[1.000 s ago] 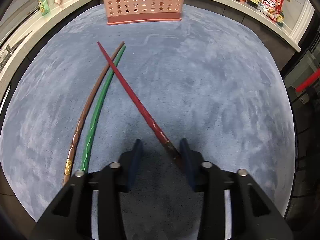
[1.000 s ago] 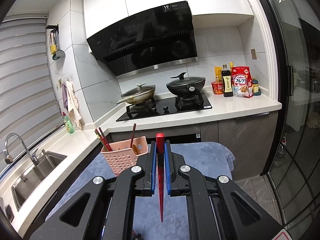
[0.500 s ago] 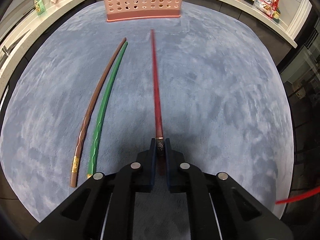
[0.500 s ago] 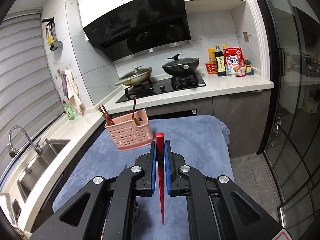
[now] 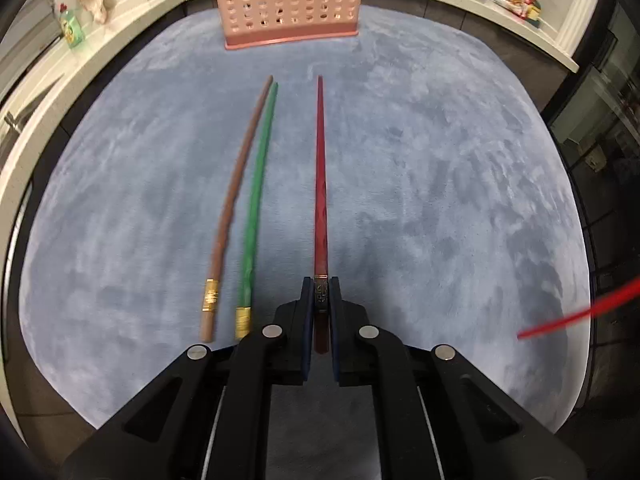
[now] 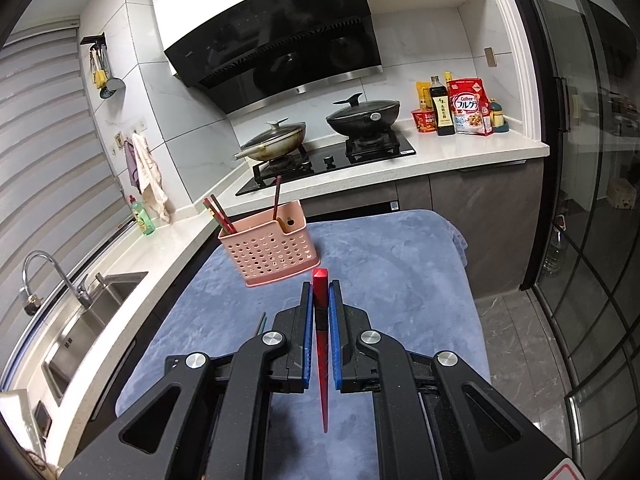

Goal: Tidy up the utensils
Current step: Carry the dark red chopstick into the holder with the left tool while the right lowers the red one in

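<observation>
Red chopstick, left: dark red chopstick [image 5: 321, 200] clamped at its thick, banded end between the blue pads of the left claw [image 5: 321, 300]; its thin tip points toward the pink basket [image 5: 290, 4].
Left claw: pinched tight on that chopstick, after its jaws closed down on it within the last second; the stick's shaft runs out over the blue cloth [image 5: 440, 180], and whether the tip touches the cloth cannot be told.
Right claw: right claw [image 6: 321, 308] narrow, gripping a bright red chopstick [image 6: 321, 344] that stands between its pads with the square thick end up and the thin tip hanging down.
Loose chopsticks: brown chopstick [image 5: 236, 196] and green chopstick [image 5: 256, 200] lie side by side on the cloth, just left of the held dark red one, gold-banded ends nearest the camera.
Basket: stands upright at the far end of the cloth-covered worktop; in the right wrist view it already holds several chopsticks, leaning in its left part and one in its back pocket.
Red streak: blurred red stick [image 5: 580, 314] at the right edge of the left wrist view.
Background: stove with two lidded pans [image 6: 320, 128] behind the basket.
</observation>
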Demonstrator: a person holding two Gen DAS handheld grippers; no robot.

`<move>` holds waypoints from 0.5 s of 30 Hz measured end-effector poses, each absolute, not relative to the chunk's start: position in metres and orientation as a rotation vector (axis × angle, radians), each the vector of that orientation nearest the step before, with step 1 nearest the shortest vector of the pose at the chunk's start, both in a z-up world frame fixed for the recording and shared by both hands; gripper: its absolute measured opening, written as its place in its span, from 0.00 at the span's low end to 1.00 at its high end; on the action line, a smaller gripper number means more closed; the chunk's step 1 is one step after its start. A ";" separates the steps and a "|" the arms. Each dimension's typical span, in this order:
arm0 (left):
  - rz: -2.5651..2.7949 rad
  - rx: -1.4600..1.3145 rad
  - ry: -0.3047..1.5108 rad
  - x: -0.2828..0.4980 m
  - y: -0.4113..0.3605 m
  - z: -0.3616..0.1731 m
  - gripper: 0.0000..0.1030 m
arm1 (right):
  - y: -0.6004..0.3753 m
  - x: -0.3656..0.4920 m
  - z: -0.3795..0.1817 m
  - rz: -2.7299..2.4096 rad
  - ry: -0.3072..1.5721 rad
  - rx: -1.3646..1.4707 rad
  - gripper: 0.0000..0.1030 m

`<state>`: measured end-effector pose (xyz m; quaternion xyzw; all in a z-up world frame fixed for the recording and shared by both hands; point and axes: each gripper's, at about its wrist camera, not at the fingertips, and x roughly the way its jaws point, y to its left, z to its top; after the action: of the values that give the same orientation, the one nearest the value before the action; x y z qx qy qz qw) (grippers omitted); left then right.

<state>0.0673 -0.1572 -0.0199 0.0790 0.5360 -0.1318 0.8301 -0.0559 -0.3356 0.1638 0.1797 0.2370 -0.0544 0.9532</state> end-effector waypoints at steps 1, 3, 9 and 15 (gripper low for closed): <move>-0.283 0.174 1.127 0.066 -0.154 -0.017 0.07 | -0.334 -0.055 0.164 -0.107 0.481 0.366 0.07; -0.295 0.191 1.094 0.063 -0.146 -0.006 0.07 | -0.333 -0.054 0.164 -0.103 0.479 0.368 0.07; -0.345 0.231 0.971 0.051 -0.119 0.036 0.07 | -0.323 -0.043 0.165 -0.088 0.478 0.364 0.07; -0.378 0.193 0.849 0.058 -0.093 0.091 0.07 | -0.317 -0.027 0.167 -0.068 0.466 0.370 0.07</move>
<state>0.0577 -0.0931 0.0910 0.0928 0.4088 -0.1822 0.8894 -0.0266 -0.3170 0.1672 0.1821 0.2296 -0.0335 0.9555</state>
